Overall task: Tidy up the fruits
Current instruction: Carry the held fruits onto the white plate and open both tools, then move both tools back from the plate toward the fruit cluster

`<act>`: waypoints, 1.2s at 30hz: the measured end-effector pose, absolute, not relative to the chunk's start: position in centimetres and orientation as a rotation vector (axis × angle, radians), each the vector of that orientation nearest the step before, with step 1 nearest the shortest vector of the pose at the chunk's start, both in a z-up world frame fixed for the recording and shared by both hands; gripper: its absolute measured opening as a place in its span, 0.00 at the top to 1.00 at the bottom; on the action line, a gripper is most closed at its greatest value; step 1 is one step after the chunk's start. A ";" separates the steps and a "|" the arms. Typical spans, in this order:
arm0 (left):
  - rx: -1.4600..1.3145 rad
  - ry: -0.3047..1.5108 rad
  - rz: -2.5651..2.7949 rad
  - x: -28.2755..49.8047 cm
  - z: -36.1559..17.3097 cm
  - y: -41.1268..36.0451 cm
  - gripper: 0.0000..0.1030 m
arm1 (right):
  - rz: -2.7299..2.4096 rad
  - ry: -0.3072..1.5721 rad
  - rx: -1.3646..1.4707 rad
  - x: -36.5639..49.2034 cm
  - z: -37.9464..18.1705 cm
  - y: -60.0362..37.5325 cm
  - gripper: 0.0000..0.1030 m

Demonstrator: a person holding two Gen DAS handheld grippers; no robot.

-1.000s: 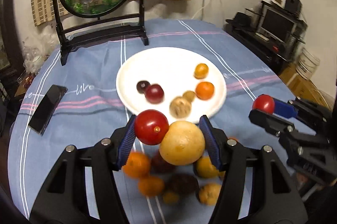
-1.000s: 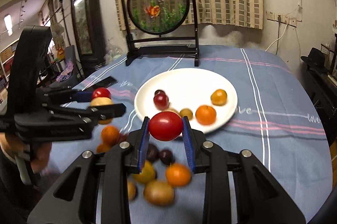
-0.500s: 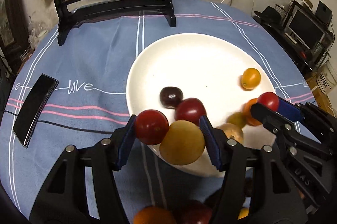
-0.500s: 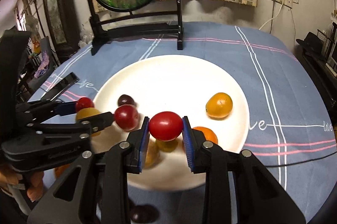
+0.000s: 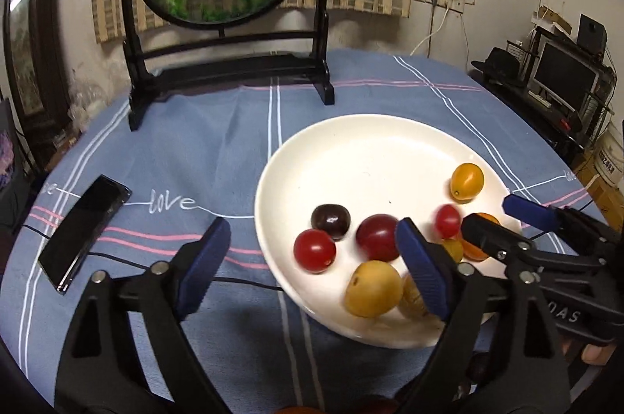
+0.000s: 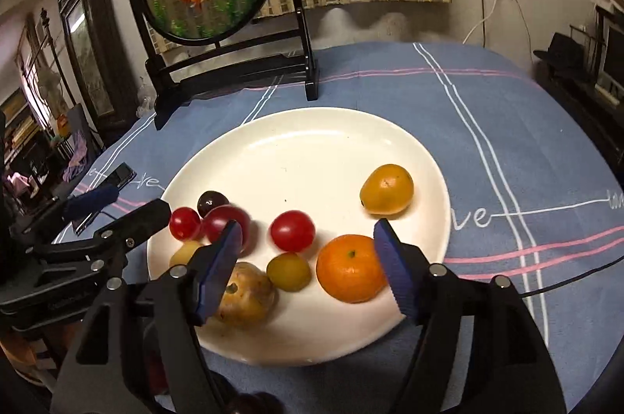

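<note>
The blue striped tablecloth (image 5: 195, 149) carries a round white ceramic plate (image 6: 312, 149). Only the left wrist view shows the whole black phone (image 5: 84, 230); only the right wrist view shows the whole orange mandarin (image 6: 349, 268). The plate holds red, yellow, dark and orange fruits. The left gripper (image 5: 312, 266) and right gripper (image 6: 308, 266) are opening, gripping nothing.

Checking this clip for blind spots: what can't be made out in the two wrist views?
- Fruit left on the cloth: cut off by the bottom edge, left wrist view.
- Brown fruit: partly hidden behind the right gripper finger.
- Red tomato: blurred, resting or rolling unclear.
- Hand: barely shows, right edge.
</note>
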State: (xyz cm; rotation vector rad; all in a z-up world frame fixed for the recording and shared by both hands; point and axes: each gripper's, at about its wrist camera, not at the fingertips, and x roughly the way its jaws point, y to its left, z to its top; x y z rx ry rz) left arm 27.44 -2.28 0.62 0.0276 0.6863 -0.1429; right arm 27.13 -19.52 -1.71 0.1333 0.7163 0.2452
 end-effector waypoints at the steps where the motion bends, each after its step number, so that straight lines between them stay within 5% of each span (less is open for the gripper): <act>1: 0.037 0.686 -0.139 27.3 0.5 -2.3 0.11 | 0.247 0.714 0.130 26.9 -1.8 -19.6 0.31; 8: 0.122 0.722 -0.107 26.9 -0.9 -2.7 0.06 | 0.246 0.731 0.169 24.6 -2.1 -20.9 0.31; 21: 0.016 0.749 -0.073 24.1 -0.7 0.9 0.04 | 0.193 0.715 0.275 20.2 -2.9 -24.1 0.15; 36: -0.003 0.778 -0.017 19.2 -2.5 3.4 0.04 | 0.240 0.760 0.466 17.9 -5.1 -27.0 0.15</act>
